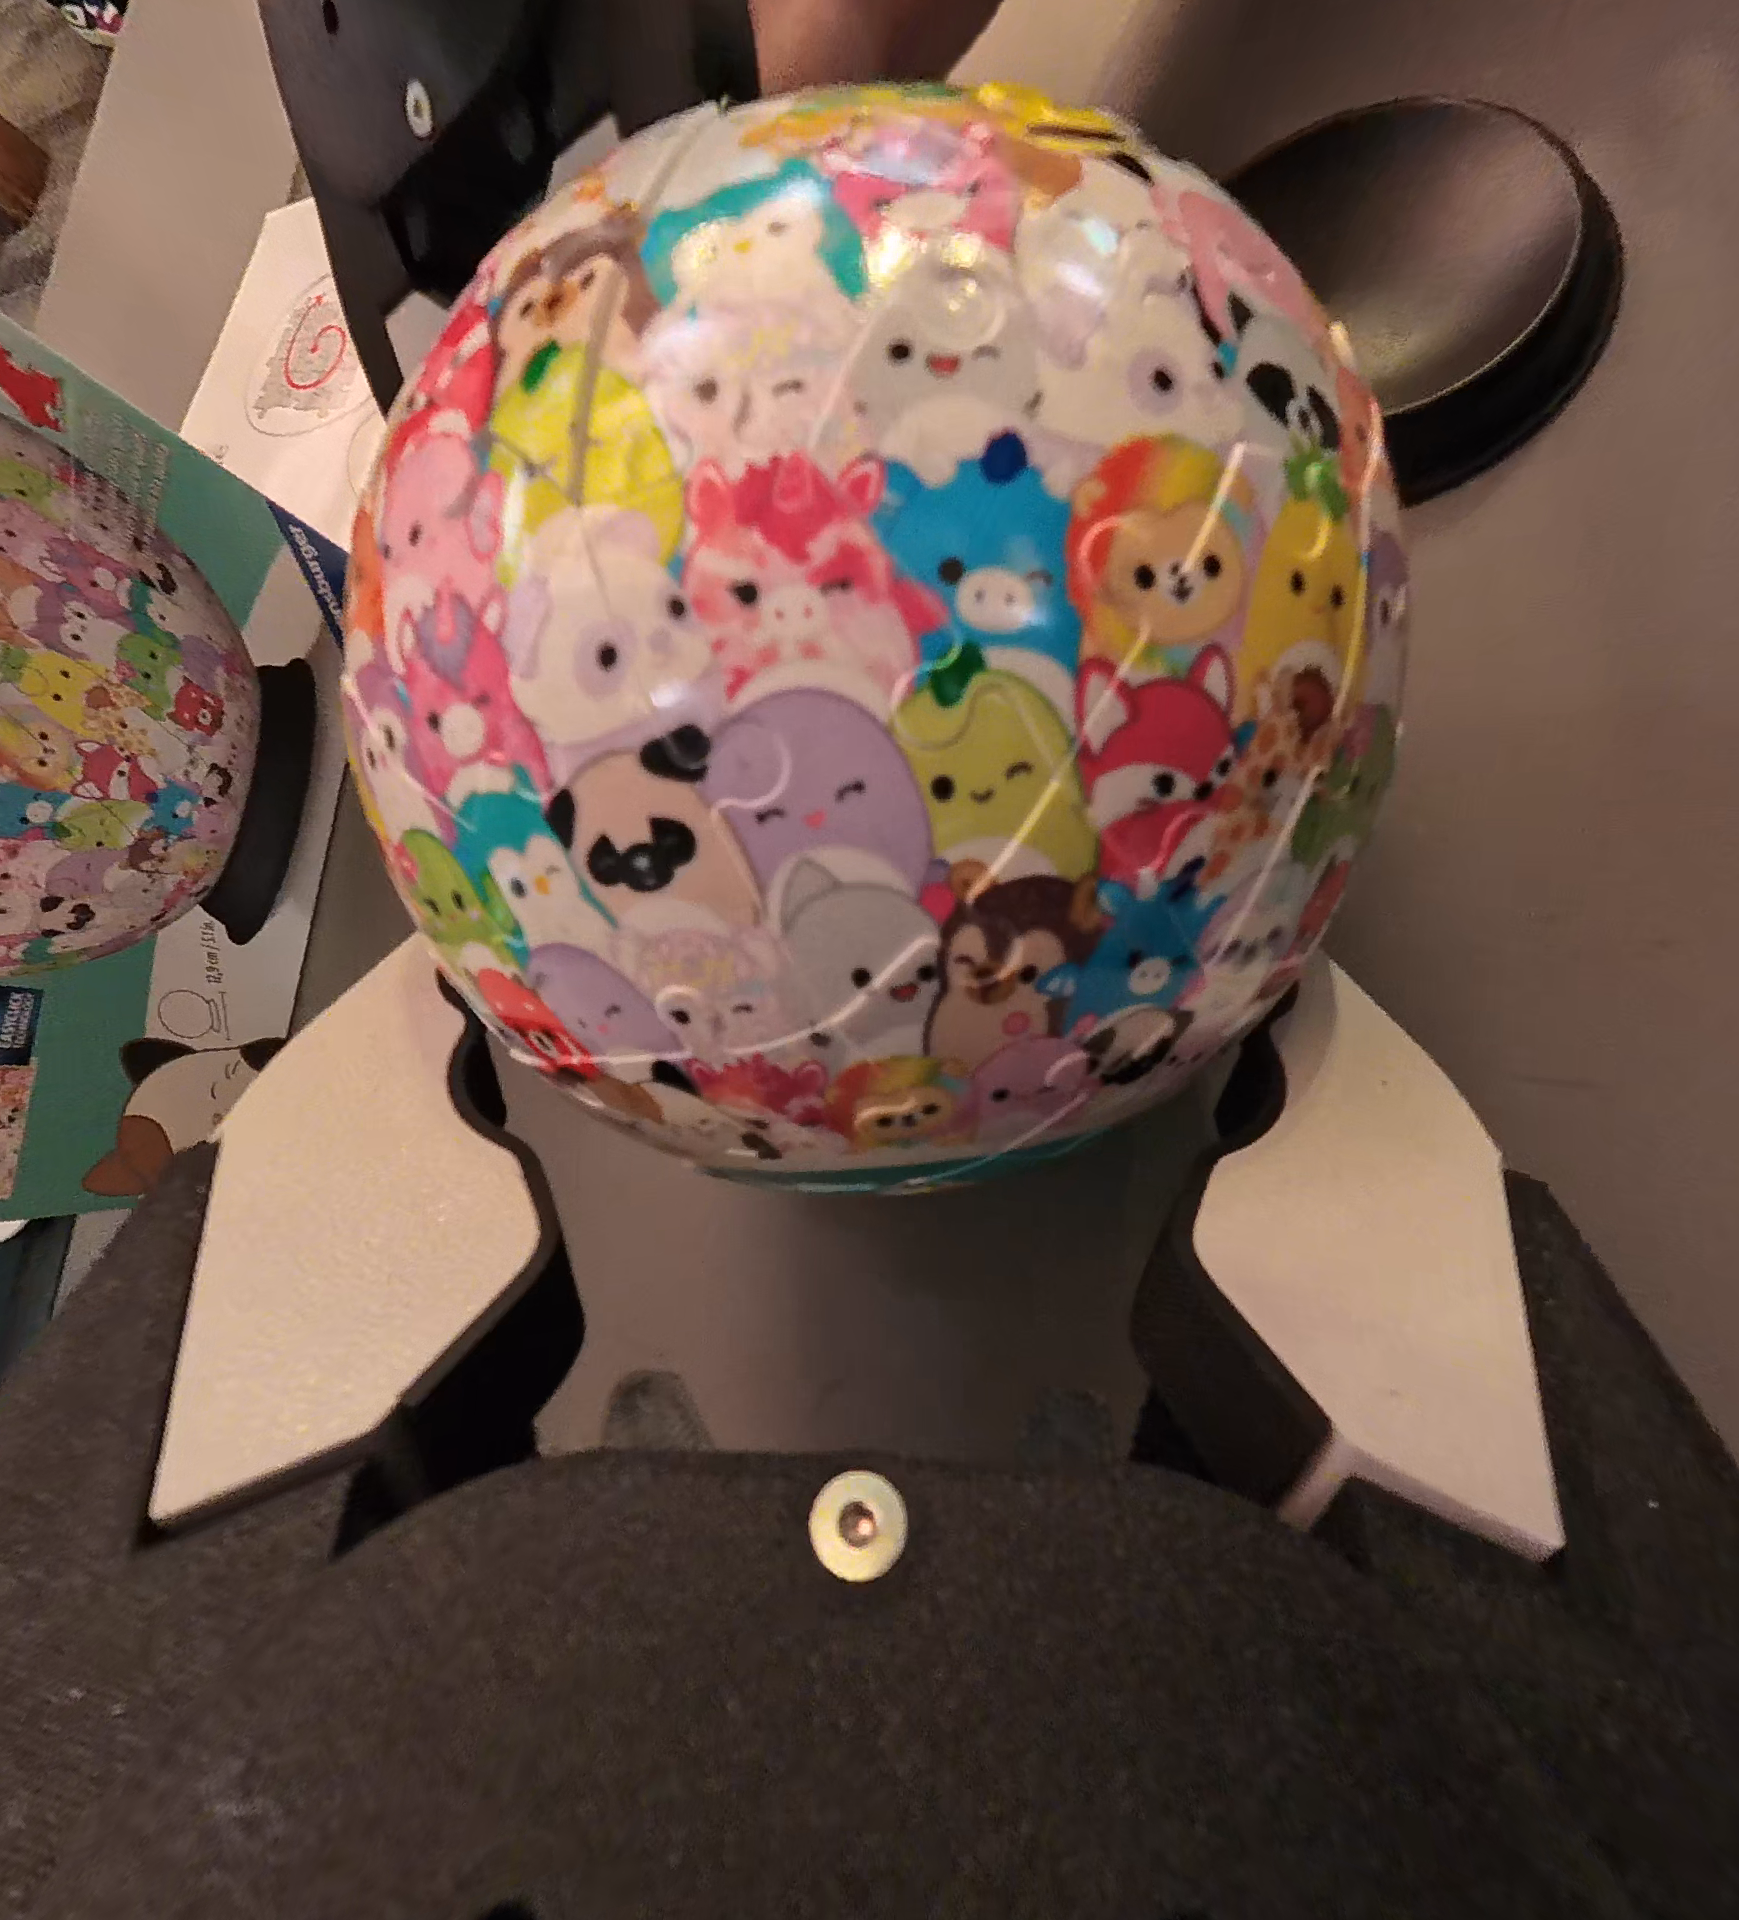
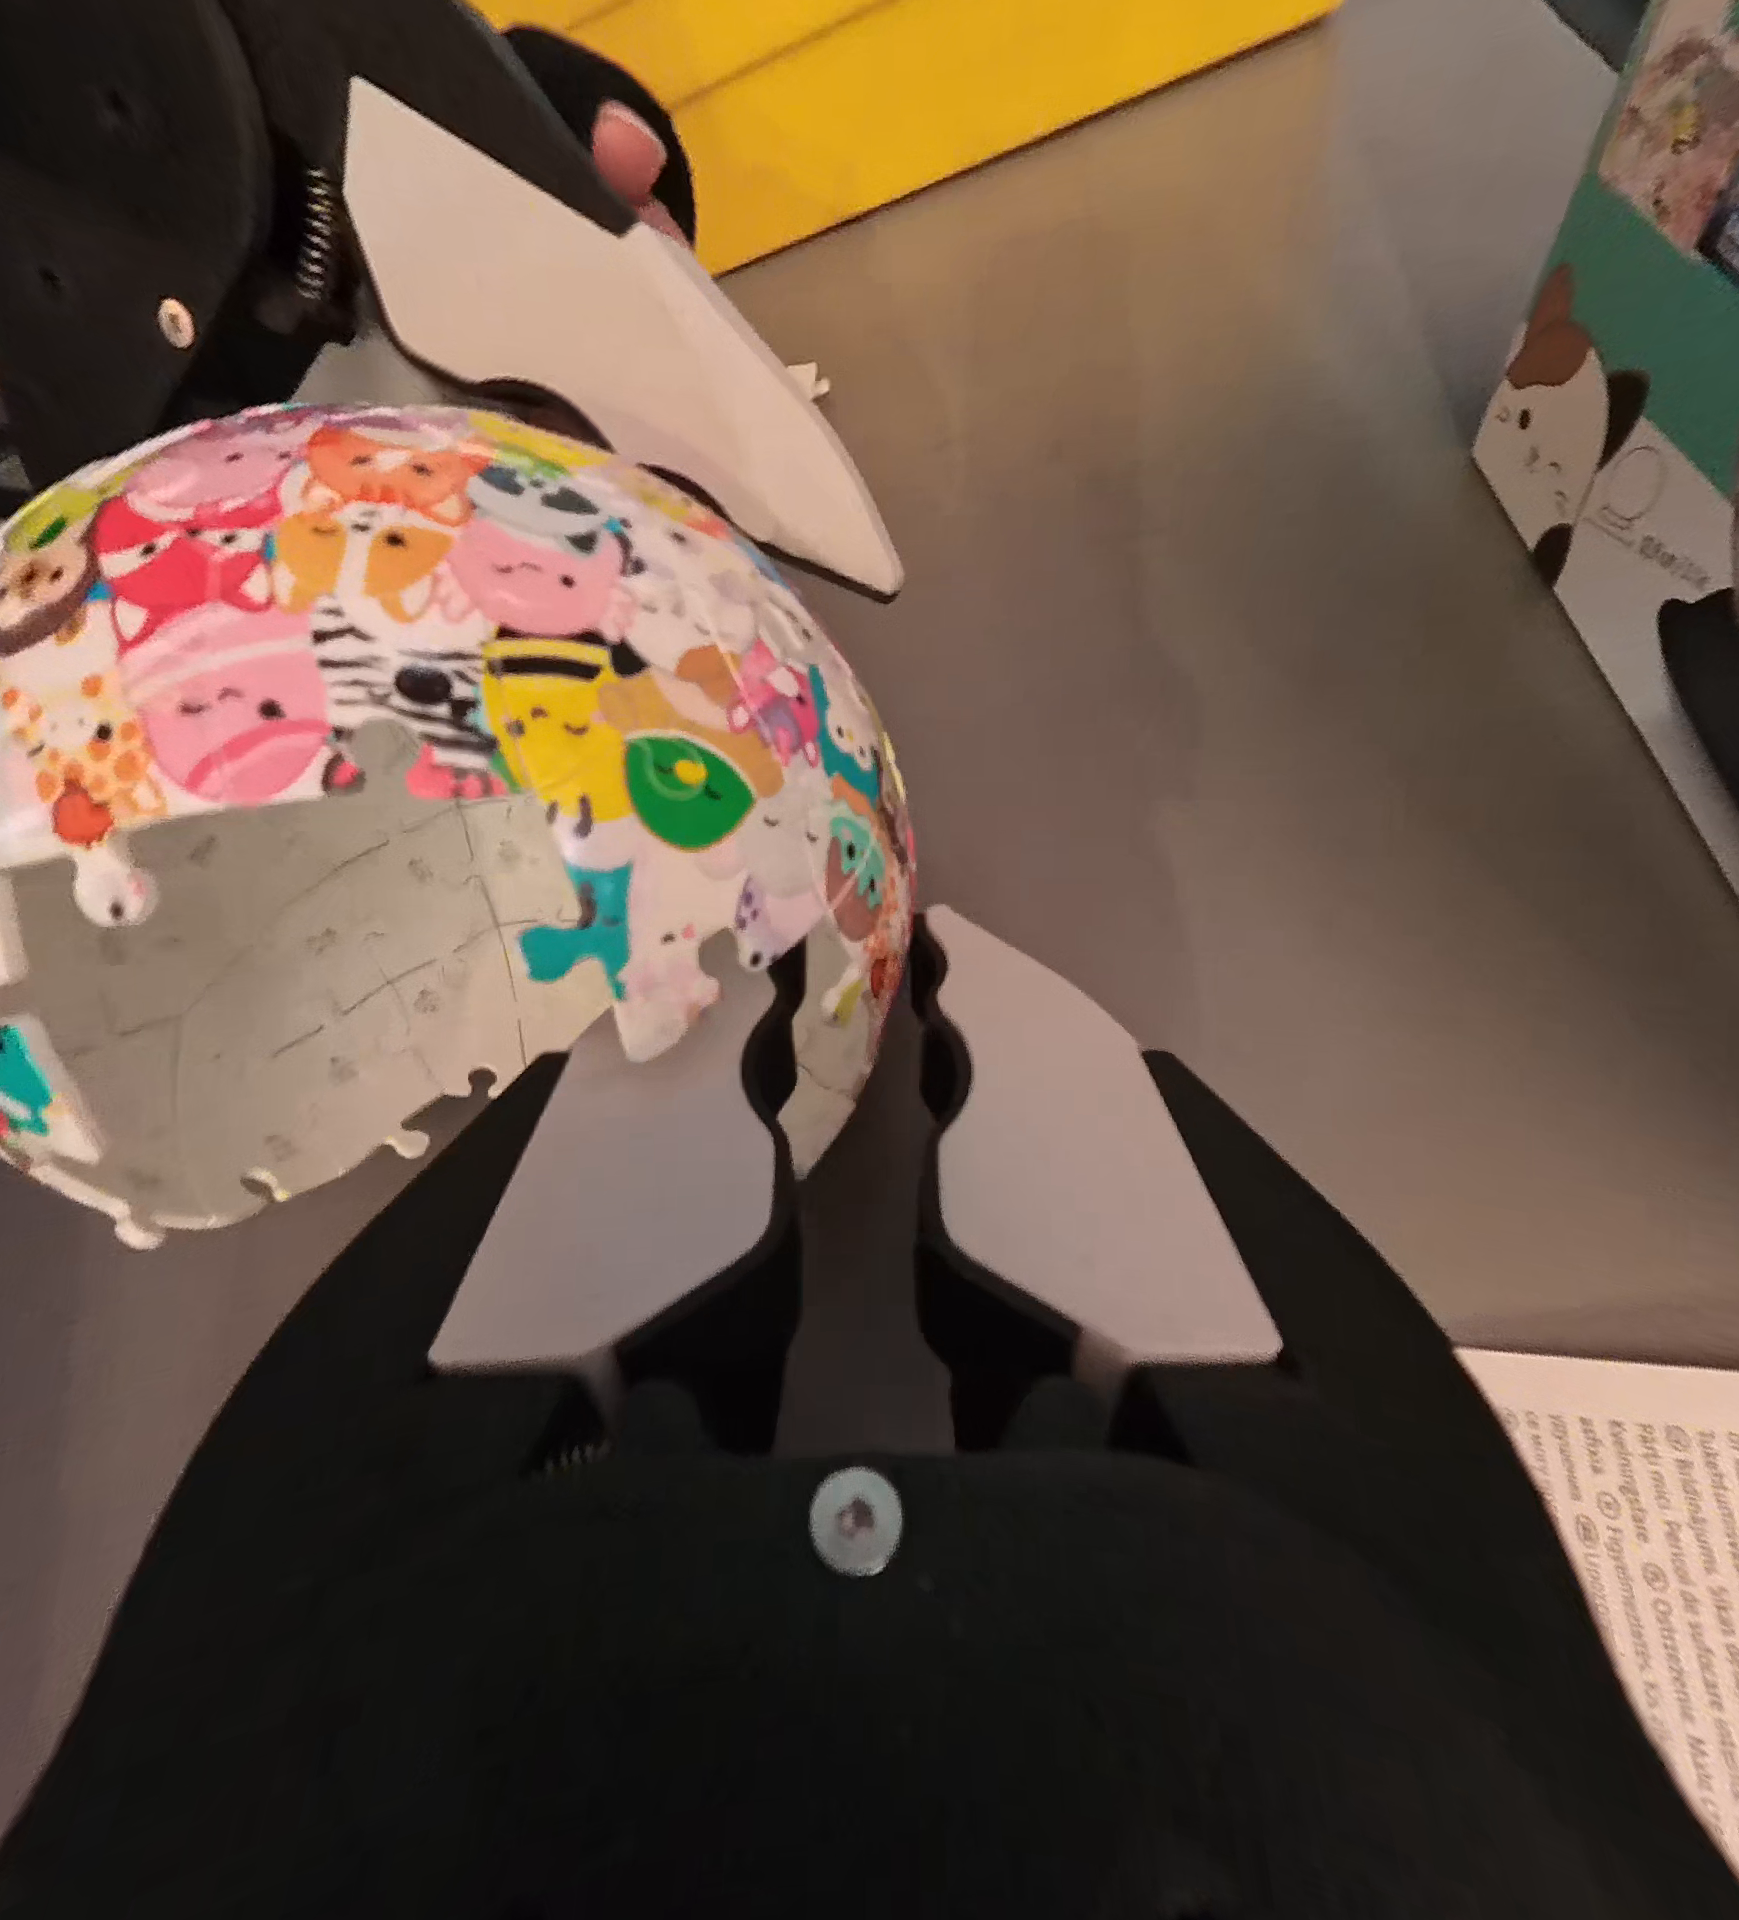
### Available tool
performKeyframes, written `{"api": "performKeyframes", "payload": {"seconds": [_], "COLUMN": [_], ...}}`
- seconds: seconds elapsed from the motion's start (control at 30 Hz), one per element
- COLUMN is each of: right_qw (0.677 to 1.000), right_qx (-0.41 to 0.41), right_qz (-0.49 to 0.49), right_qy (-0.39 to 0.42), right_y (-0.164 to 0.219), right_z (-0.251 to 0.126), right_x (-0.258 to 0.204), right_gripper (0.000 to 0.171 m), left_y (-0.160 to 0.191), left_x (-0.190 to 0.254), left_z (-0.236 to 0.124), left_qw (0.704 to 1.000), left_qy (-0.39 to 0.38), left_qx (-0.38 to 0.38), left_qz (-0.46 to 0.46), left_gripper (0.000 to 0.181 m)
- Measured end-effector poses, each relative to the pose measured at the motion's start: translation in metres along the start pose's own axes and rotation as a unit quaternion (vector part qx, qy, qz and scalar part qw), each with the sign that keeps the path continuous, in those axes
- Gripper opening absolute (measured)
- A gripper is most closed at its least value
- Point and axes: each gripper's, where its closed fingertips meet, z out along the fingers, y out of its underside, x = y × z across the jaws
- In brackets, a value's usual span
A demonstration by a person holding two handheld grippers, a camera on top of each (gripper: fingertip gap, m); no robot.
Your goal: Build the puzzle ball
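The puzzle ball [image 1: 875,623] is a glossy sphere covered in colourful cartoon animals. My left gripper [image 1: 875,1018] is shut on it, with one white finger [image 1: 366,1195] on each side of its lower half, and holds it above the grey table. In the right wrist view the ball [image 2: 377,644] shows a large gap with the grey inner shell [image 2: 304,966] exposed. My right gripper [image 2: 854,945] is shut on the ball's rim at the edge of that gap. The left gripper's white finger [image 2: 616,353] lies along the ball's far side.
A black round stand [image 1: 1416,291] sits behind the ball. The teal puzzle box [image 1: 65,727] stands to the left and also shows in the right wrist view [image 2: 1675,395]. A printed instruction sheet [image 2: 1675,1579] lies near me. A yellow block [image 2: 896,104] is at the back. Left tips to right tips: about 6 cm. My left gripper's tips are some 25 cm from the yellow block [image 2: 896,104].
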Motion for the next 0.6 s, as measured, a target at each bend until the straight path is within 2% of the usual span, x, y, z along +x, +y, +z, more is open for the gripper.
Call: {"api": "performKeyframes", "payload": {"seconds": [0.2, 0.6], "right_qw": [0.998, 0.988], "right_qx": [0.013, 0.046], "right_qz": [0.066, 0.15], "right_qy": [0.003, -0.001], "right_y": [-0.005, -0.029], "right_z": [0.002, 0.005], "right_x": [0.004, 0.003], "right_gripper": [0.013, 0.017], "left_y": [0.002, 0.005], "left_x": [-0.002, -0.016], "left_z": [-0.001, -0.021], "left_qw": [1.0, 1.0], "left_qy": [-0.005, -0.012], "left_qx": [0.003, -0.021], "left_qz": [-0.001, 0.019], "left_gripper": [0.135, 0.135]}}
